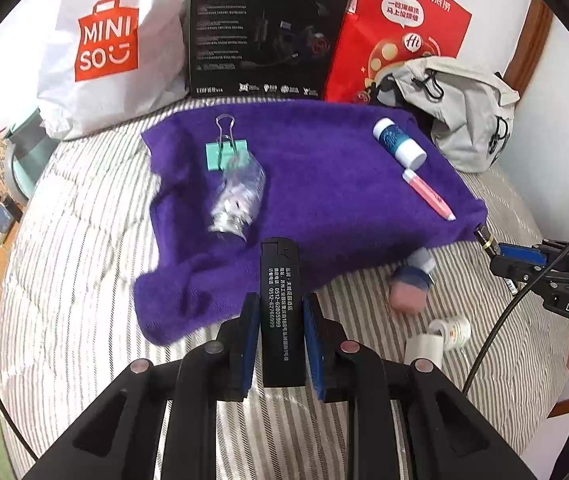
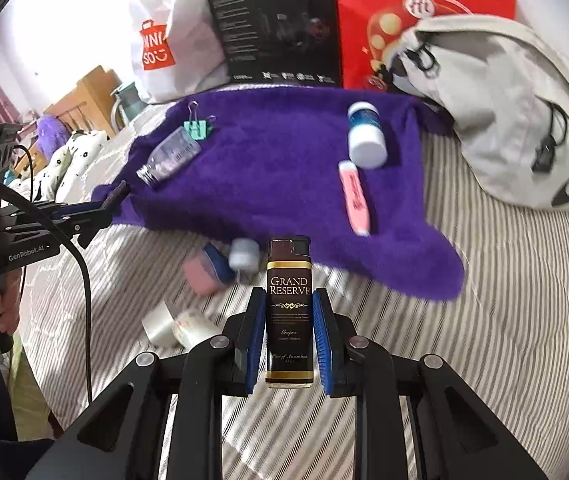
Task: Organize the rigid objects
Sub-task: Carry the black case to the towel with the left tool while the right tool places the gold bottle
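Left gripper and right gripper each clamped a lighter, black lighter and Grand Reserve lighter, long axes pointing toward the purple towel just ahead.

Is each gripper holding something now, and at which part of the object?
Yes. The left gripper clamps a black lighter by its lower body sides. The right gripper clamps a brown lighter the same way; both tops point forward.
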`<state>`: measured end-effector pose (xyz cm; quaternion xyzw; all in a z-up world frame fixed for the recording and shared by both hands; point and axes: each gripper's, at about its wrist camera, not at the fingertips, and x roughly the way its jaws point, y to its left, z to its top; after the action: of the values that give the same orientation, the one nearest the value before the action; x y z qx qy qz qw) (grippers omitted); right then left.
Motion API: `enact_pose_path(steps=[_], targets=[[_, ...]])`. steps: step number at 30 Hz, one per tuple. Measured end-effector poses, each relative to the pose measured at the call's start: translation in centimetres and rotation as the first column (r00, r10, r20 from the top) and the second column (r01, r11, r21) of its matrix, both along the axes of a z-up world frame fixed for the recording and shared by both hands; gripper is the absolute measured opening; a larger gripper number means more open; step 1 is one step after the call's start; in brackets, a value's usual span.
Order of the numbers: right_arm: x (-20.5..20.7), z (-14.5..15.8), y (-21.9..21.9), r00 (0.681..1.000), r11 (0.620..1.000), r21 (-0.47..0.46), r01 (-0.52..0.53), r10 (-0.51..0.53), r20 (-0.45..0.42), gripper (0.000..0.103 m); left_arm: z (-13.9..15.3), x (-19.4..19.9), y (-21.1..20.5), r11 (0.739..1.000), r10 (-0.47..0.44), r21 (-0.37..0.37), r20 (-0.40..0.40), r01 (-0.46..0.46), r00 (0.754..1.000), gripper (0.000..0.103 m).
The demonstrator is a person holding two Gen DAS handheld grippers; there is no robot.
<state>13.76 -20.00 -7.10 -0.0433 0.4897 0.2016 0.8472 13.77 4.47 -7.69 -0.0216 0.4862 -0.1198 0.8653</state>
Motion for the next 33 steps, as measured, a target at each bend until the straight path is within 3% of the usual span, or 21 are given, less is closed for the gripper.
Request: enact_pose_path(steps=[15,25,33], targets=[[7.0,0.6,2.0,1.0,1.0,0.027,-0.009,0.009,0.01,0.023,0.4,5.8,-1.0,1.0,-0.025,0.004,-0.001,0.025,1.0,0.021],[10.5,-2.6,2.8,0.999,0.999,-0.036,-0.012,0.01,-0.042,0.023,-1.6,9.1,-2.1,0.999,-0.045,-0.001,-0.04,0.045,0.998,0.021],[10.9,-4.7,3.5,0.998,0.995,-0.089,-0.034,0.029,-0.05,0.023,-3.0,10.2,-2.8,0.999,-0.054,-0.007,-0.064,0.053,0.996,0.021]])
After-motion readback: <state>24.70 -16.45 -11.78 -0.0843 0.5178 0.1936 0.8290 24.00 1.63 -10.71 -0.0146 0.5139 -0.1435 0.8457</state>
